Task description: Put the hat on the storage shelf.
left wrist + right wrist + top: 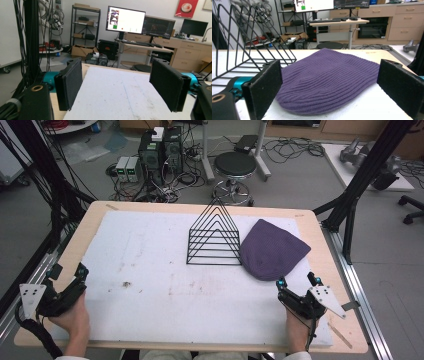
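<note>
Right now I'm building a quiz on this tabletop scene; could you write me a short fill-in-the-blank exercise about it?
1. The knit hat is ____ in colour.
2. The hat lies just in front of the ____ hand-held gripper, whose jaws stand open.
3. The black wire rack is shaped like a ____.
4. The left hand-held gripper has ____ between its open jaws.

Missing words: purple; right; triangle; nothing

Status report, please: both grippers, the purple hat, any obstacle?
Left gripper open, empty. Right gripper open, just short of purple hat. Wire rack touches the hat's left side; approach clear.
</note>
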